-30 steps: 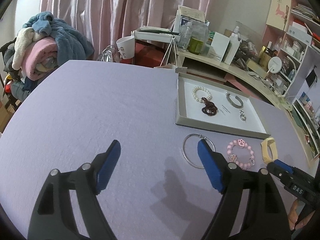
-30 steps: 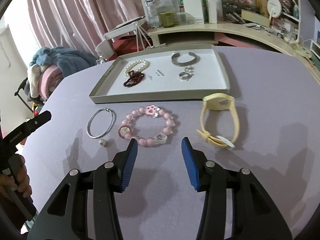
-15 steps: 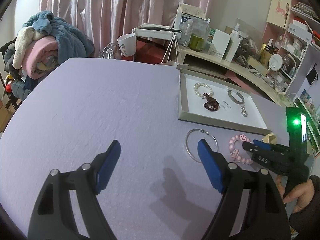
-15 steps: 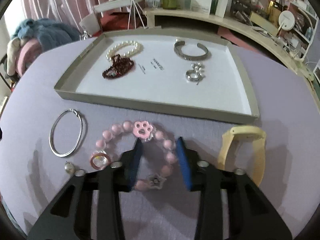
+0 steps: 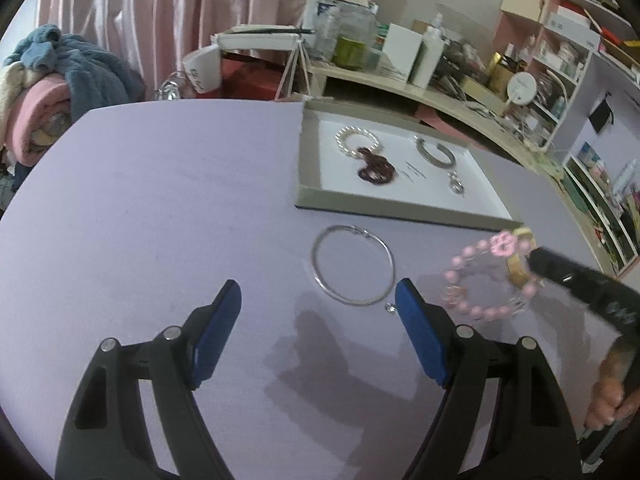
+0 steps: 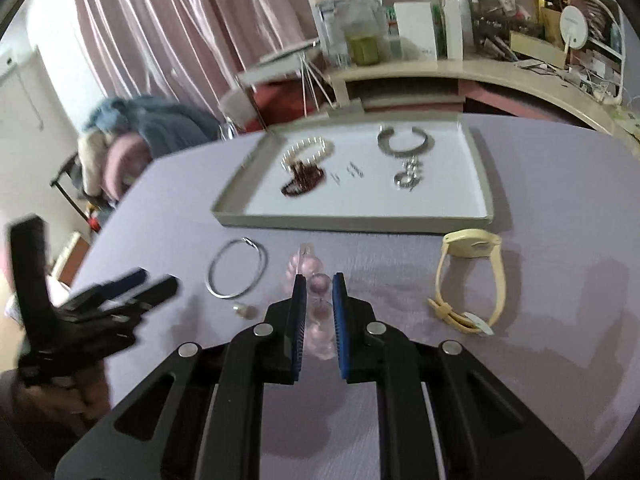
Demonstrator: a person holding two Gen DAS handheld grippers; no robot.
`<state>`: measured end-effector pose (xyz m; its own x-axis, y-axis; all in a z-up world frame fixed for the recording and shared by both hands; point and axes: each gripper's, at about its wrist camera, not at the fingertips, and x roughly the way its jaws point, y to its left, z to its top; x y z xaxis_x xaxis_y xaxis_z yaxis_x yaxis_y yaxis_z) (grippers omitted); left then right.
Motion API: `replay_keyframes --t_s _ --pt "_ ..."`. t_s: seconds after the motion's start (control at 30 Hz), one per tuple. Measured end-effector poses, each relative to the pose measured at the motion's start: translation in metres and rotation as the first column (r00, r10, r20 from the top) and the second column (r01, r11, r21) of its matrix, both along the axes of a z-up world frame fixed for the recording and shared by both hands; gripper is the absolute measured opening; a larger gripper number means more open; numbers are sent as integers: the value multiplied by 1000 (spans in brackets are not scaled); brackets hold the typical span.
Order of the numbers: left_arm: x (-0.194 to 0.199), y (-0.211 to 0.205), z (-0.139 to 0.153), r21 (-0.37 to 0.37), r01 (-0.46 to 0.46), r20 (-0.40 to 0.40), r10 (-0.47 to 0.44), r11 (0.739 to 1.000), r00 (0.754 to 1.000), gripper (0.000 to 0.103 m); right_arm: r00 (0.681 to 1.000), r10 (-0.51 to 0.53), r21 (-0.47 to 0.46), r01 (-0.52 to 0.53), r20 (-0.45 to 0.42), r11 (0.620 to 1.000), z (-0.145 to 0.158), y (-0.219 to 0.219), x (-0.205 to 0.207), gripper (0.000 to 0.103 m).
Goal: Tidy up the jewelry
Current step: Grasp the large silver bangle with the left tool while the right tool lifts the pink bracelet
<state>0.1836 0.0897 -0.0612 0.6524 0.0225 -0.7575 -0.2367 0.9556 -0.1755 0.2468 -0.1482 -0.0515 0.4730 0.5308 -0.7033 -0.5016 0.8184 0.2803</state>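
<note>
Jewelry-wise, the pink bead bracelet [image 5: 486, 276] was the piece in play: the right gripper [image 6: 320, 312] had just been closing its jaws and was now pinched narrow on the beads, with the loop dangling clear of the purple tablecloth [image 5: 168, 208]. From the left side you could see it hanging off the tip, paw charm up top, right next to the near rim of the grey tray [image 6: 352, 225].

The left gripper [image 5: 318, 332] hung over bare cloth with its fingers spread wide, nothing between them, the thin silver bangle [image 5: 353, 265] lying just ahead of it and a tiny loose bead [image 5: 390, 308] beside that. The yellow strap band [image 6: 472, 280] sat off to the right on the cloth. In the tray there were already a pearl bracelet [image 6: 307, 151], a dark red one [image 6: 302, 180], a silver cuff [image 6: 405, 141] and some small silver bits [image 6: 408, 174].

My worry: it looked like only a few beads were caught, and round beads are slippery, so a quick swing toward the tray could shake it loose. The dangling loop could also snag the tray rim if it was carried too low, or land on top of the pearls and tangle.
</note>
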Motion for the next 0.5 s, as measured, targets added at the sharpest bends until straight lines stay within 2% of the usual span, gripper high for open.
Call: replay_keyframes --t_s 0.13,0.3,0.37,0.43,0.47,0.5 --pt "10 -3 -8 3 5 -17 -5 1000 1000 78 1000 -18 24 18 -5 1000 6 -7 -2 14" --pt "38 4 -15 5 -15 -49 15 1000 999 59 999 -39 27 39 -8 999 7 -12 -3 14" --pt "49 6 -19 13 -16 -74 16 1000 997 55 999 -44 32 45 -9 998 8 -14 -6 14" --pt "57 5 -21 19 -5 -88 6 1000 996 57 999 -46 37 46 -6 998 9 -15 -8 14" --pt "59 2 -20 18 11 -84 -10 1000 996 61 999 -44 35 44 -3 998 10 -15 -9 14" --pt "60 1 -20 23 20 -81 -18 1000 997 70 999 -42 34 42 -1 999 10 -16 -10 14"
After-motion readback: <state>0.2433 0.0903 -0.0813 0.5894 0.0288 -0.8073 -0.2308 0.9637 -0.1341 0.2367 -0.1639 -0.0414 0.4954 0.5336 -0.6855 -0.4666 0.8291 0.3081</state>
